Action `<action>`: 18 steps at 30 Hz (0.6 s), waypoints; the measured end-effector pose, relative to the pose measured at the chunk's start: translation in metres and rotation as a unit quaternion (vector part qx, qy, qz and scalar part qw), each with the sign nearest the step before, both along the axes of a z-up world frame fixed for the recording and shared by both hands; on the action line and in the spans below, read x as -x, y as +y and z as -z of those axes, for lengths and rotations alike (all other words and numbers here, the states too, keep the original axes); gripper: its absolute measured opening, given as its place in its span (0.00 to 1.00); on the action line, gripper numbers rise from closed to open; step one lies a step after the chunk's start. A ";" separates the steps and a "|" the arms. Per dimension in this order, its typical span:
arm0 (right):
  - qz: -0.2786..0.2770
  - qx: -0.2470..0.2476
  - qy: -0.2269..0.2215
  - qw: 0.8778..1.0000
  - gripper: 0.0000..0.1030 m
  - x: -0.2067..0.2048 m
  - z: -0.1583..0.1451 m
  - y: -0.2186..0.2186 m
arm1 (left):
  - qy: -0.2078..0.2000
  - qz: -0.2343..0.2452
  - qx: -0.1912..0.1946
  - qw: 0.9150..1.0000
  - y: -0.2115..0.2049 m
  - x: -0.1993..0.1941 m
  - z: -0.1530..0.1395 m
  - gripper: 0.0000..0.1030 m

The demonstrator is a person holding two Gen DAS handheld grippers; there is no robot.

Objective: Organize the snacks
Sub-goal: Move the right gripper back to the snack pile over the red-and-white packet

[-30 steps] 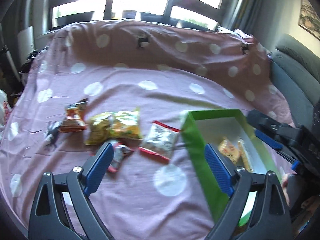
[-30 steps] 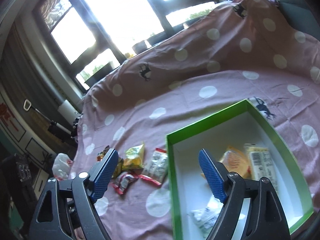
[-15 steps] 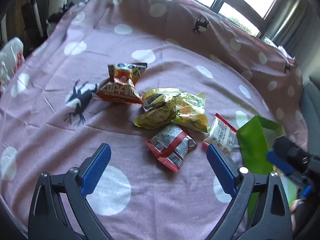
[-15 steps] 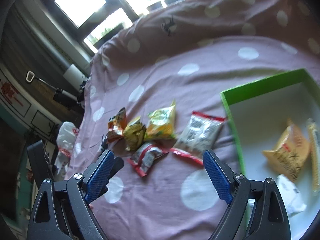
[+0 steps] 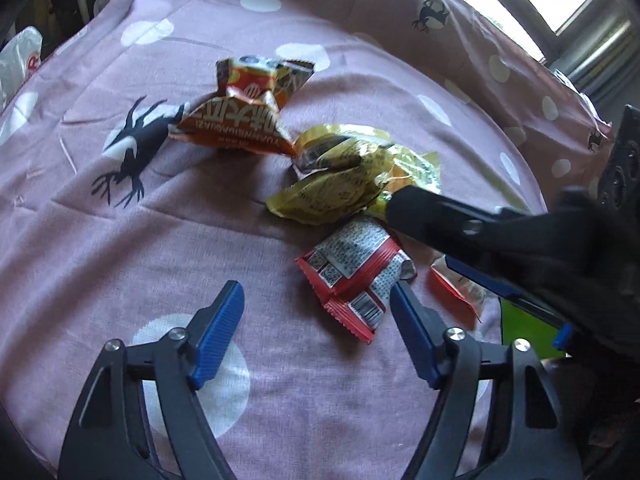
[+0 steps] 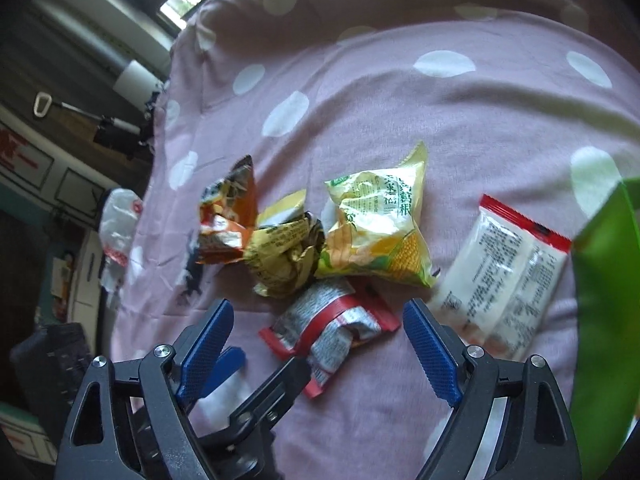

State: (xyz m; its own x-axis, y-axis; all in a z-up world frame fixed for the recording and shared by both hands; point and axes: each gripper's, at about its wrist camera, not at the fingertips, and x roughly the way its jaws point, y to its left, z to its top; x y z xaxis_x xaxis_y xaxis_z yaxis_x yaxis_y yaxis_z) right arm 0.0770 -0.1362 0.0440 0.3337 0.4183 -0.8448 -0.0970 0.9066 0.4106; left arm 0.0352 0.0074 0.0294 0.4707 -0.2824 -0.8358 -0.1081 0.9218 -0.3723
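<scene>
Reading TUANWEIBUDUOXIZI on orange packet [image 5: 236,120], barcoded red packet [image 5: 354,276] nearby

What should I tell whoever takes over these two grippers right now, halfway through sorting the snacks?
Left gripper: open and holding nothing, though its jaws have just been closing; it hovers by the red and silver packet.
Right gripper: open and holding nothing, above that same packet.
Loose on the pink spotted cloth: orange packet, crumpled gold packet, yellow corn packet, red and silver packet, white packet with red ends.
Green box: at the right edge; its inside is out of view.
Left to do: move all five loose packets into the box.
</scene>
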 end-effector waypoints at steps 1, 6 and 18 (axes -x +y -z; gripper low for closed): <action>-0.001 0.012 -0.001 1.000 0.84 -0.003 0.005 0.000 | 0.003 -0.004 0.002 1.000 0.001 0.000 0.001 0.68; -0.007 0.005 0.012 1.000 0.82 -0.012 0.024 -0.002 | 0.001 -0.016 0.000 1.000 0.003 0.000 0.002 0.58; -0.046 0.010 0.012 0.999 0.62 0.001 0.022 0.006 | 0.002 0.000 0.016 1.000 0.000 0.000 0.004 0.29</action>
